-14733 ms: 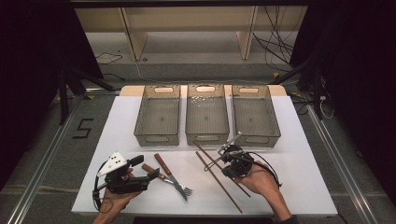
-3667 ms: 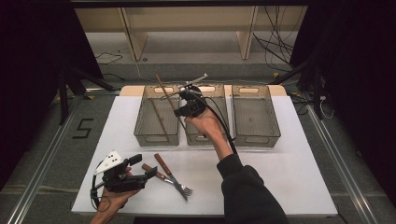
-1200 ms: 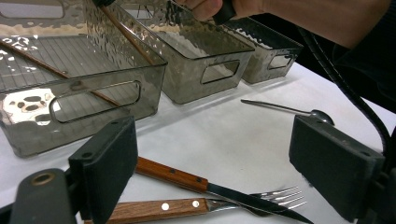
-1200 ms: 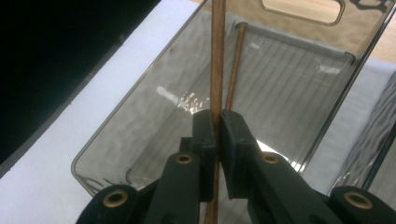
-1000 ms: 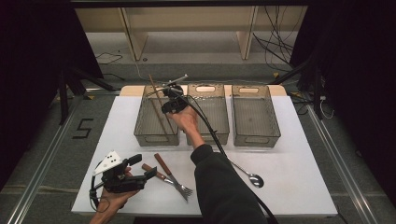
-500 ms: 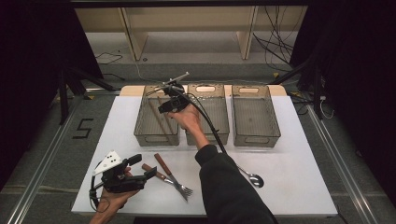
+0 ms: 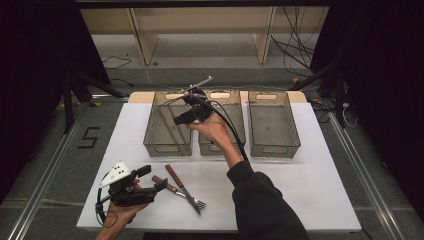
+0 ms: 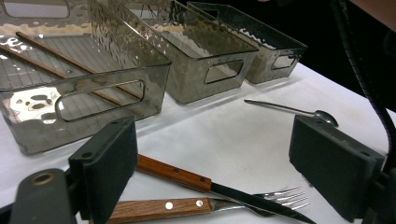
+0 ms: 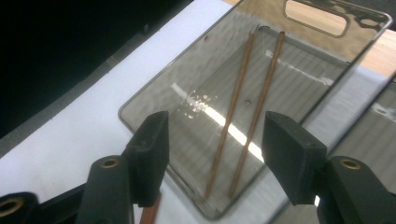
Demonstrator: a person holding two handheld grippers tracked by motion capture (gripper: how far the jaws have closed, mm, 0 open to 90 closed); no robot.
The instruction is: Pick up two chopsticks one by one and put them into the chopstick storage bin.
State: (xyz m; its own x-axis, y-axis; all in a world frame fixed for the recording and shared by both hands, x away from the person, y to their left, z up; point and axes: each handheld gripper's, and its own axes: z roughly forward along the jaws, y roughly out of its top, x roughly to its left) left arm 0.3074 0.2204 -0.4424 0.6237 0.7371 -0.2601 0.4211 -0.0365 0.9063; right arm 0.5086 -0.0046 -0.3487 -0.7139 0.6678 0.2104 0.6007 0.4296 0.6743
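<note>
High view: right gripper [image 7: 186, 116] hangs over the left bin [image 7: 169, 146], its jaws just opened with nothing between them. Left gripper [image 7: 150, 179] rests near the fork [image 7: 192, 200].

Left gripper view: jaws wide, empty.

Right gripper view: two chopsticks [image 9: 247, 107] lie side by side in that bin.

Right gripper [image 9: 212, 154] hangs over the smoky clear bin [image 9: 154, 95], jaws just opening and nothing between them. Two brown chopsticks [image 9: 252, 112] lie side by side on the bin's floor, and the white surface [image 9: 70, 135] stretches off beside it.
</note>
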